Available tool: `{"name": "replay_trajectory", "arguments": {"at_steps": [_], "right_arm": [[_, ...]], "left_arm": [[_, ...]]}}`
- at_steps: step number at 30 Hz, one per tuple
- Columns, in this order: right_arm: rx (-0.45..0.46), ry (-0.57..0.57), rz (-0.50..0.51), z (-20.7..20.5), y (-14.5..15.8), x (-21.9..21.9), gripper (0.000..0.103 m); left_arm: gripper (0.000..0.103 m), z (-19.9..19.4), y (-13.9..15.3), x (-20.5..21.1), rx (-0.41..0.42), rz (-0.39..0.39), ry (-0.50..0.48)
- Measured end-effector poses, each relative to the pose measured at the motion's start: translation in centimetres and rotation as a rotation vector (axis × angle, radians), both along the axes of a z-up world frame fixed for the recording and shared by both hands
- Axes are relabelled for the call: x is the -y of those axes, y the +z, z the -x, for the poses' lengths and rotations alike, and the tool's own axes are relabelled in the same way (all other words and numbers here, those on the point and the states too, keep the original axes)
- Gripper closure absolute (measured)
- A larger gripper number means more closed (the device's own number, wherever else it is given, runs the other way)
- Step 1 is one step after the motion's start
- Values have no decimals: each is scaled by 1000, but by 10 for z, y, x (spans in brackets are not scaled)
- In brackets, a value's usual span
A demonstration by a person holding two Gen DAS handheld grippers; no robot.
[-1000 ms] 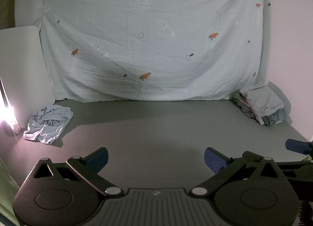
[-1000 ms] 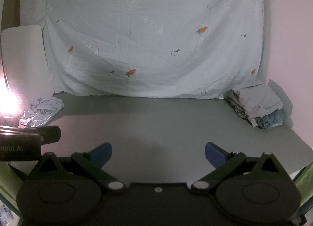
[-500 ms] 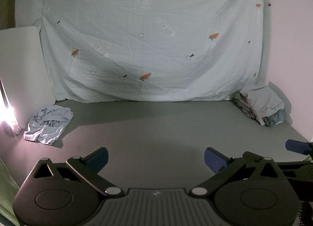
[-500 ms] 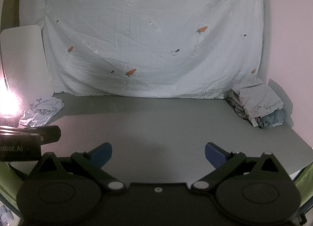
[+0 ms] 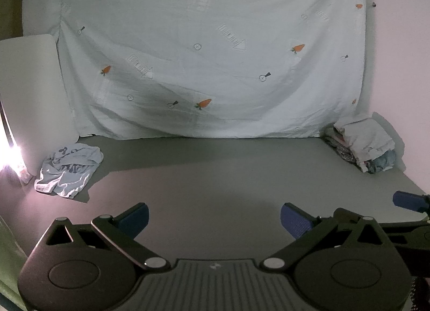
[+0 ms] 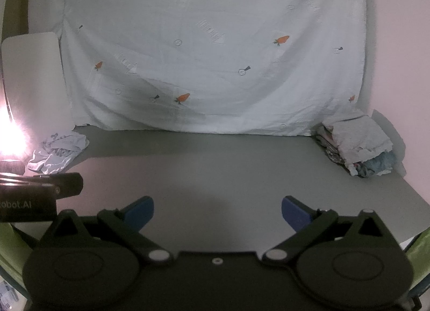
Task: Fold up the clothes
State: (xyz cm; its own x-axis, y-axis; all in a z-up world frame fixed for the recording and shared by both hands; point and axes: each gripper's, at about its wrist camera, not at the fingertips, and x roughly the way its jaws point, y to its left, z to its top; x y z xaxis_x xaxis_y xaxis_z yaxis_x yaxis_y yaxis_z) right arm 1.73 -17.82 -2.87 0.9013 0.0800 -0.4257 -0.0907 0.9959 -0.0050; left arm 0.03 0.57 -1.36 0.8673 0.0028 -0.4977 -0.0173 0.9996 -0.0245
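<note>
I'm holding left tongs (image 5: 213, 218) and right tongs (image 6: 217, 211) level over desk (image 5: 215, 176), both spread wide, gripping nothing.

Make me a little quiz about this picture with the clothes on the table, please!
1. True or false: the crumpled light blue garment lies at the table's far left.
2. Where is the stack of folded clothes? A) far right corner B) middle C) in a gripper
3. Fill in: the jaws of the left gripper and right gripper are both ____.

Key: 1 true. 2 A. 3 open, holding nothing.
</note>
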Motion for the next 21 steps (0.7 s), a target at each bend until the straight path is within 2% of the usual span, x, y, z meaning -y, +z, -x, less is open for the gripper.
{"name": "replay_trajectory", "arguments": {"at_steps": [7,12,17,19,21], "right_arm": [[-6,-9,-40,-18,-4,13,0],[-60,11,-155,-46,-14,25,0],[-173,125,-286,-88,-33,43,0],[-225,150,-311,-107,-40,47,0],[-256,171,-318,-124,-44,51,0]], "left_arm": [[0,-22,0,4,9,15,-22],[0,-56,-14,-3,-90,191,-41],[0,-106,-38,-22,-200,370,-26],[0,-127,-44,-25,-232,412,-12],[0,-147,-46,-24,-253,411,1]]}}
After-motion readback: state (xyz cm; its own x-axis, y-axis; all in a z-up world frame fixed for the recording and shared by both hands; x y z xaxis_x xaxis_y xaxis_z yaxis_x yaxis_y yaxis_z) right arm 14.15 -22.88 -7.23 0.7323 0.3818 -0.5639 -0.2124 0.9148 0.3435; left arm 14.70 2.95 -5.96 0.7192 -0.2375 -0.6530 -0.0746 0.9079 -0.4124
